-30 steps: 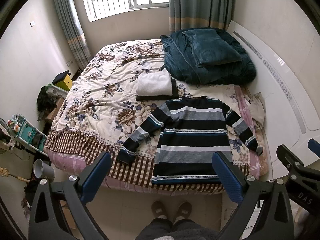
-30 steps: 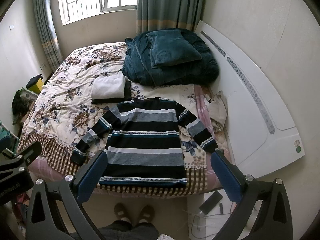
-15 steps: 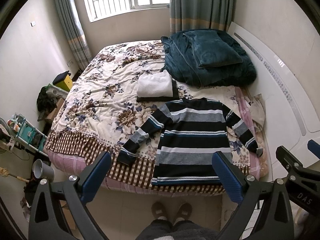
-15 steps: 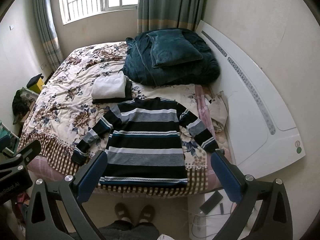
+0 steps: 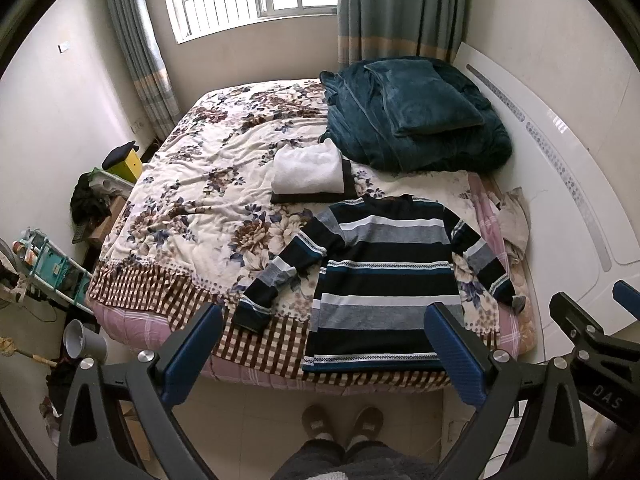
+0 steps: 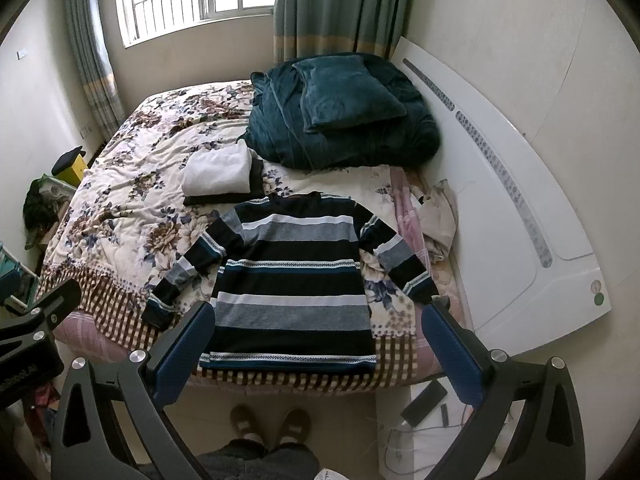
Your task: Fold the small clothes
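Flat on the bed [image 5: 192,208], striped sweater [image 5: 384,276], sleeves spread outward.

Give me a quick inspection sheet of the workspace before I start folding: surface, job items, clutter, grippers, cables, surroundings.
Surface: bed with floral quilt, rumpled.
Job's things: striped sweater lying flat, sleeves spread, hem at the near edge; folded white garment on a dark one, behind it.
Clutter: teal blanket and cushion piled at the headboard end.
Grippers: left gripper and right gripper both open, empty, above the bed's near edge.
Cables: white cable on the floor by a phone.
Surroundings: window, curtains, headboard; person's slippers below.
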`<state>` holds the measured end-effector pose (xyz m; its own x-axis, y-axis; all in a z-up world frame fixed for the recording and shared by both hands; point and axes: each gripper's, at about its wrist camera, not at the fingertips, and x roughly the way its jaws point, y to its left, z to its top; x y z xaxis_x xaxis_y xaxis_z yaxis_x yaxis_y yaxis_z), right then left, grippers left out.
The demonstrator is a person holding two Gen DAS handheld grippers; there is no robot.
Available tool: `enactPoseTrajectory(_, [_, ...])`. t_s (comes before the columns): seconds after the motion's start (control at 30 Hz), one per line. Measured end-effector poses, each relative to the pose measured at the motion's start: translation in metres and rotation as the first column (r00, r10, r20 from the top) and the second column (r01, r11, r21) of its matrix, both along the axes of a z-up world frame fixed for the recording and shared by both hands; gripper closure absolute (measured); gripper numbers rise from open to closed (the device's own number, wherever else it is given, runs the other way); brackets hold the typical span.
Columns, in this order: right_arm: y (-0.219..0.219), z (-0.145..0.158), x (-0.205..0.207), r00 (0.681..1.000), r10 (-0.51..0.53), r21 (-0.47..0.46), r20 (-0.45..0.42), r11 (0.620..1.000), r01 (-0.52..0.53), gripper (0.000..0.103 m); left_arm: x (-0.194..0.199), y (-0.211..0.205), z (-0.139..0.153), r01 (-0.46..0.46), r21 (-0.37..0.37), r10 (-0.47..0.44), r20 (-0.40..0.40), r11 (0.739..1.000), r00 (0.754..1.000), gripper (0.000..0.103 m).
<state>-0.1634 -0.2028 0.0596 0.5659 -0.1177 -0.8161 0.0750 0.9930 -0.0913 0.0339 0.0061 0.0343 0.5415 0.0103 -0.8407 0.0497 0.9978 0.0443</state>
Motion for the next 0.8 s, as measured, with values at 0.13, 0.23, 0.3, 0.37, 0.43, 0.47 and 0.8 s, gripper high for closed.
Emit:
enactPoseTrajectory(0.13, [0.001,-0.001,0.001,1.000,0.001,0.000,-0.002,1.000,-0.001,0.000,0.001,-0.001,0.000,0.001,0.001,-0.001,0.001,1.000,1.000,0.000])
enactPoseTrajectory(0.23, [-0.001,-0.001,0.001,1.000,-0.002,0.001,-0.006,1.000,0.002,0.000,0.004,-0.002,0.000,0.007,-0.005,-0.007,-0.005,1.000,1.000,0.000])
enactPoseTrajectory(0.3, [-0.002,-0.002,0.004,1.000,-0.011,0.010,-0.015,1.000,0.011,0.000,0.010,-0.005,-0.004,0.016,-0.004,-0.016,0.005,1.000,1.000,0.000])
enactPoseTrajectory(0.37, [0.007,-0.024,0.008,0.999,-0.037,0.017,-0.024,0.999,0.038,0.000,0.021,-0.009,-0.009,0.022,0.004,-0.022,0.019,1.000,1.000,0.000])
enactPoseTrajectory(0.43, [0.001,-0.037,0.015,0.997,-0.071,0.037,-0.043,0.997,0.072,0.000,0.034,-0.016,-0.023,0.028,0.018,-0.029,0.037,0.999,0.999,0.000])
enactPoseTrajectory(0.47, [-0.004,-0.046,0.019,0.994,-0.094,0.049,-0.054,0.994,0.097,0.000,0.042,-0.020,-0.030,0.036,0.035,-0.038,0.045,0.999,0.998,0.000])
enactPoseTrajectory(0.8, [-0.133,-0.207,0.076,0.857,-0.483,0.129,-0.180,0.852,0.507,0.000,0.138,-0.068,-0.163,0.108,0.120,-0.101,-0.068,0.987,0.993,0.000])
